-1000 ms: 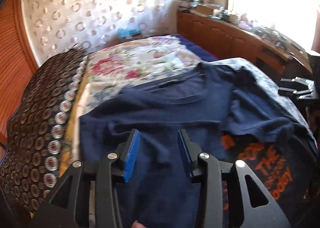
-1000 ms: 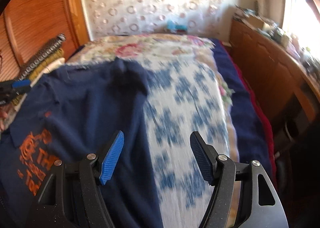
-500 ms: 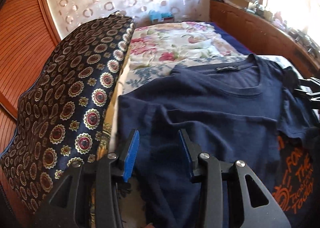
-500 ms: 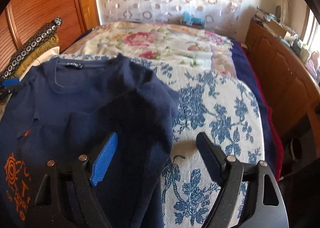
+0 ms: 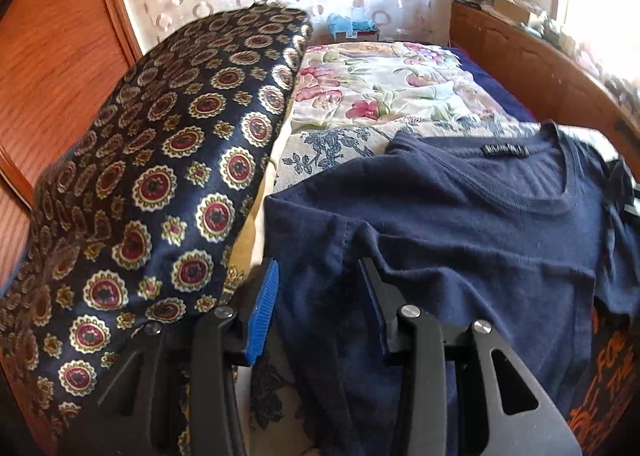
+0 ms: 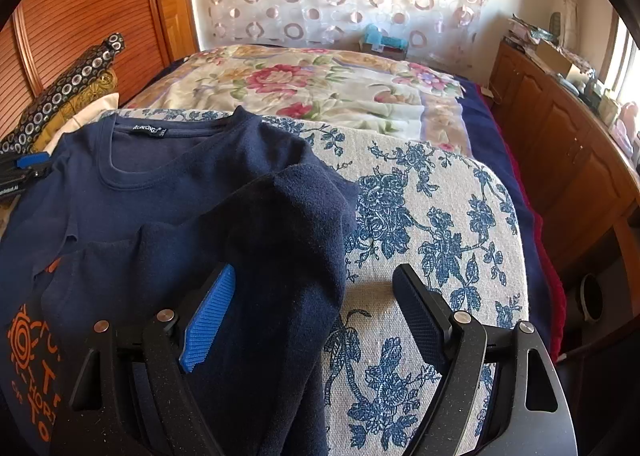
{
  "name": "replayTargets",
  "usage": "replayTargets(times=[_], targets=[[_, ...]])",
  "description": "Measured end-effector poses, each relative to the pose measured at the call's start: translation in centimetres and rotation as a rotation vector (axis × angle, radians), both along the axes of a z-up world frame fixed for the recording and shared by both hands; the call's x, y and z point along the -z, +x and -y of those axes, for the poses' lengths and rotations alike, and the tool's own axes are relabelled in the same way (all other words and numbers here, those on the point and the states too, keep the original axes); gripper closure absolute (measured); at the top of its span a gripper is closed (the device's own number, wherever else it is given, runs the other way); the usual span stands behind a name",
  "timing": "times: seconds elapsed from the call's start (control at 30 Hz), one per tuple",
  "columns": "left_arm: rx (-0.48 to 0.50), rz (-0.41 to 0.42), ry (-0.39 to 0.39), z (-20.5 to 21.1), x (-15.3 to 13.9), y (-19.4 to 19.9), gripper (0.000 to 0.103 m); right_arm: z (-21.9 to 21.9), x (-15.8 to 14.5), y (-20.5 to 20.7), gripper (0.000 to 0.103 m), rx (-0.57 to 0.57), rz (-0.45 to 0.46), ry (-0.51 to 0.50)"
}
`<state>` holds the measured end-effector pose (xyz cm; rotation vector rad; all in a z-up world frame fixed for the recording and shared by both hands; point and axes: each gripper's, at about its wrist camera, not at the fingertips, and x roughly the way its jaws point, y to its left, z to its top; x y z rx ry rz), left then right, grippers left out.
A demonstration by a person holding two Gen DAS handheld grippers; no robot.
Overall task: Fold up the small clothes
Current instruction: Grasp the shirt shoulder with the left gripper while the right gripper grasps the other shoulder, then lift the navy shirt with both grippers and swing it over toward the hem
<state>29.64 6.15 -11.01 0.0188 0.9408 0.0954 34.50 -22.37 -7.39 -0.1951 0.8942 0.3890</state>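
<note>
A navy T-shirt with orange print lies on the blue-flowered board cover, collar away from me. Its right sleeve is folded in over the body. My left gripper is open, its jaws straddling the shirt's left side edge below the sleeve. My right gripper is open wide, its jaws straddling the shirt's right folded edge, left finger over the cloth, right finger over the bare cover. The left gripper's blue pad shows at the far left of the right wrist view.
A dark medallion-patterned cushion rises close on the left of the left gripper. A floral bedspread lies beyond the board. A wooden cabinet runs along the right, wooden panels on the left.
Both grippers have pulled back and outward to the shirt's two side edges. The left one has swung left beside the cushion. The right sleeve now lies folded inward.
</note>
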Motion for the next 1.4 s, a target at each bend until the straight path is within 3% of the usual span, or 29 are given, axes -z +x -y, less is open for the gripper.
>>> replayTargets(times=[0.3, 0.5, 0.67, 1.0, 1.03, 1.1, 1.13, 1.17, 1.2, 1.23, 1.33, 1.4], targets=[[-0.007, 0.016, -0.040, 0.1, 0.1, 0.7, 0.064, 0.0, 0.0, 0.0, 0.020, 0.000, 0.000, 0.000], [0.020, 0.027, -0.104, -1.1, -0.2, 0.2, 0.101, 0.0, 0.0, 0.0, 0.020, 0.000, 0.000, 0.000], [0.054, 0.091, -0.144, -1.1, -2.1, -1.9, 0.102, 0.0, 0.0, 0.0, 0.020, 0.000, -0.002, 0.004], [0.140, 0.225, -0.152, 0.4, -6.9, -5.1, 0.102, 0.8, -0.4, 1.5, 0.021, 0.007, -0.030, 0.045], [0.146, 0.233, -0.157, 0.5, -7.0, -5.3, 0.102, 0.9, -0.5, 1.9, 0.024, 0.004, -0.033, 0.053], [0.166, 0.242, -0.189, 0.3, -7.3, -6.0, 0.102, 0.9, -0.6, 2.3, 0.052, -0.027, -0.022, 0.047], [0.174, 0.250, -0.203, 0.5, -7.4, -6.2, 0.102, 0.7, -0.6, 2.5, 0.054, -0.042, -0.021, 0.049], [0.186, 0.259, -0.207, 0.8, -7.7, -6.6, 0.102, 0.6, -0.7, 2.8, 0.065, -0.053, -0.036, 0.071], [0.192, 0.267, -0.208, 0.9, -7.9, -7.0, 0.102, 0.5, -0.8, 2.8, 0.088, -0.074, -0.057, 0.096], [0.199, 0.270, -0.214, 1.0, -8.0, -7.4, 0.102, 0.5, -0.9, 2.8, 0.097, -0.093, -0.081, 0.126], [0.213, 0.295, -0.215, 1.4, -8.9, -8.8, 0.102, -0.3, -2.0, 1.8, 0.099, -0.096, -0.034, 0.101], [0.217, 0.321, -0.210, 1.2, -9.7, -10.4, 0.102, -0.3, -3.6, 0.5, 0.099, -0.103, 0.011, 0.141]])
